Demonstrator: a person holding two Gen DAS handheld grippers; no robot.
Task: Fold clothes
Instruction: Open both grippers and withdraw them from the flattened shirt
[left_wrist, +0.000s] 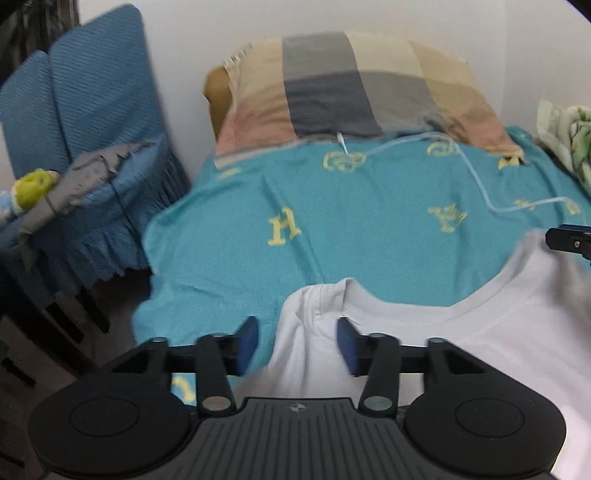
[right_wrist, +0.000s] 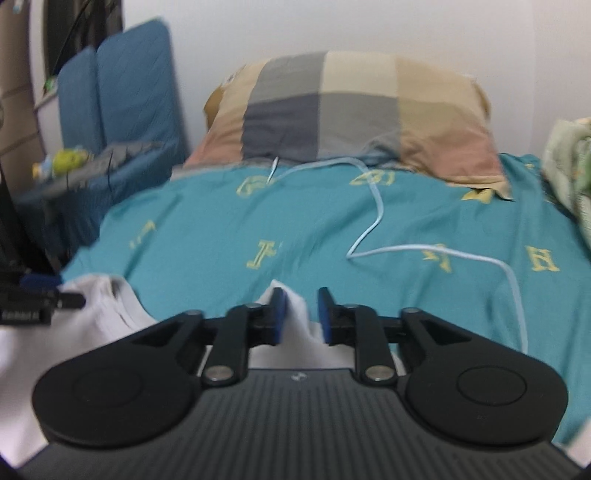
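One shirt (left_wrist: 424, 332), one pillow (left_wrist: 354, 88) (checked).

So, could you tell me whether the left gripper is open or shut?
Open: the left gripper has its blue pads apart, the white T-shirt lying between them unpinched.

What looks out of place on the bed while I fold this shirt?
A loose pale cable snakes from the pillow across the teal sheet toward the folding area on the right, and could snag the white shirt. The sheet's left edge hangs rumpled off the bed. Nothing looks spilled or damaged.
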